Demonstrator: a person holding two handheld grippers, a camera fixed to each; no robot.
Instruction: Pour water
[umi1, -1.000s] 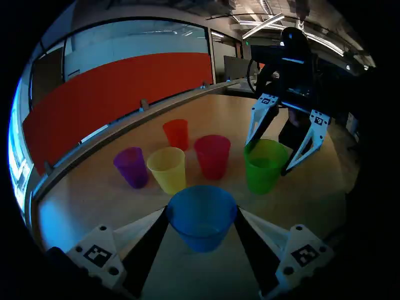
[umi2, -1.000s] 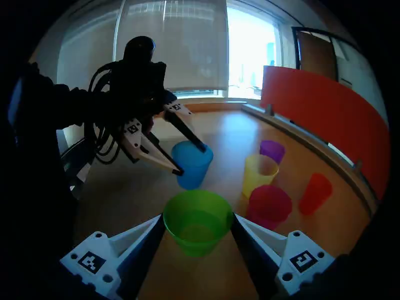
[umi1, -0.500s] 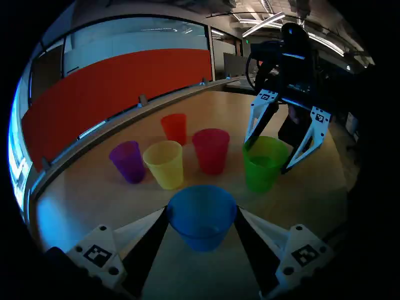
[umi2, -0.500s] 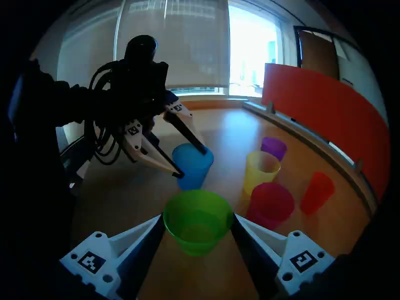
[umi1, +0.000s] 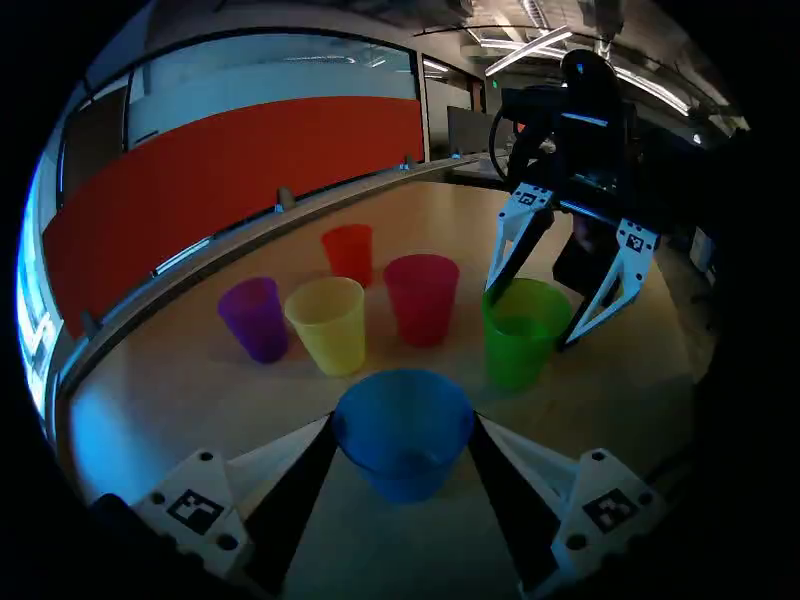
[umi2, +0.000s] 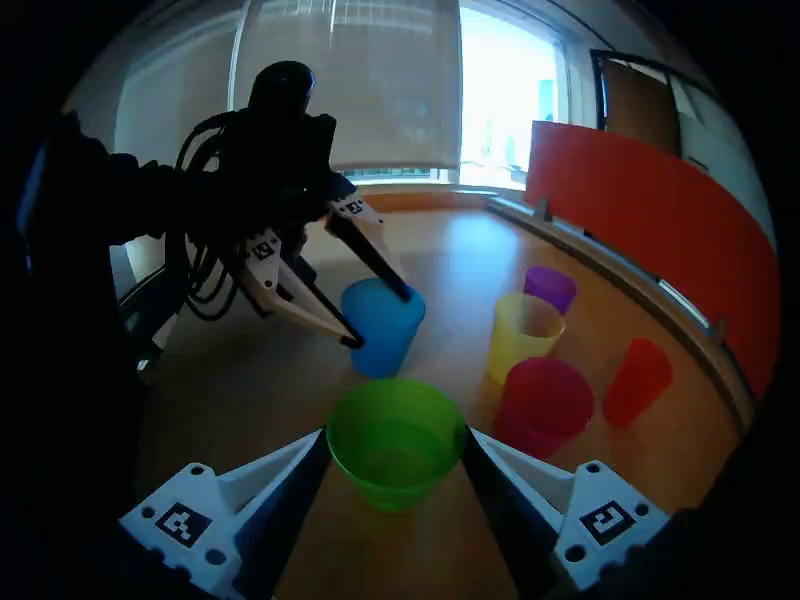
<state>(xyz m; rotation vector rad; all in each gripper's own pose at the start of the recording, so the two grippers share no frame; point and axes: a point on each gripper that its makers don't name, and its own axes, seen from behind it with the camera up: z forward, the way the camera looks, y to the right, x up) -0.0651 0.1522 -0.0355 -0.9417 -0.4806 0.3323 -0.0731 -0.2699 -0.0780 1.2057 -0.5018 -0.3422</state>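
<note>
Left gripper (umi1: 402, 425): I see its white fingers with black pads pinching the blue cup (umi1: 403, 435) from both sides just below the rim; in the right gripper view the same hold shows from farther off
Right gripper (umi2: 397, 440): fingers pressed against opposite sides of the green cup (umi2: 397, 455); in the left gripper view its tips sit against that cup's upper wall
Blue cup: translucent plastic, smooth, tapering toward the base; upright, mouth round and open
Green cup: same tapered translucent plastic; upright, just beside the red cup (umi1: 422, 298)
Water: I cannot tell whether either held cup contains any
Contact with table: I cannot tell whether the held cups rest on the surface or hang just above it
Other cups: purple cup (umi1: 254, 318) and yellow cup (umi1: 330, 325) near each other; orange cup (umi1: 349, 254) behind the red one; all upright
Table (umi1: 180, 400): pale wood finish, smooth, curved far edge
Background: orange-red wall panel (umi1: 230, 180); bright window (umi2: 500, 90)
Operator: dark sleeve (umi2: 110, 210) behind the left gripper
</note>
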